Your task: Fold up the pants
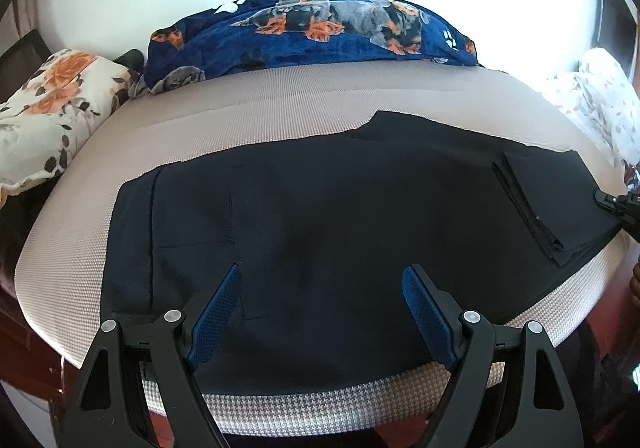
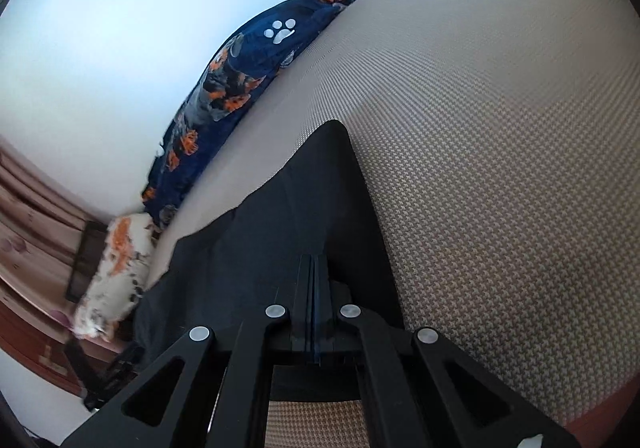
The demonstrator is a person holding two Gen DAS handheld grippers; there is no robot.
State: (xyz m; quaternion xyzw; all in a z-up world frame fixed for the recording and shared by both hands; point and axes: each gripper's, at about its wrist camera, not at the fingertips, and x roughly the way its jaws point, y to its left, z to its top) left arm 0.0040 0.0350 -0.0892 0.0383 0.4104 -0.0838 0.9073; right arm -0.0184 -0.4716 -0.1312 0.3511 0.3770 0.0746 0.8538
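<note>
While spread open, left hand-held gripper (image 1: 322,280) above pants (image 1: 320,208).

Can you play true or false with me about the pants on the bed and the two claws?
1. The pants are dark. True.
2. The left claw is squeezed shut. False: it is wide open above the pants.
3. The right claw is shut on the pants. True.
4. The blanket has cats on it. False: it shows dogs and paw prints.
5. The pants hang on a chair. False: they lie on the bed.
</note>
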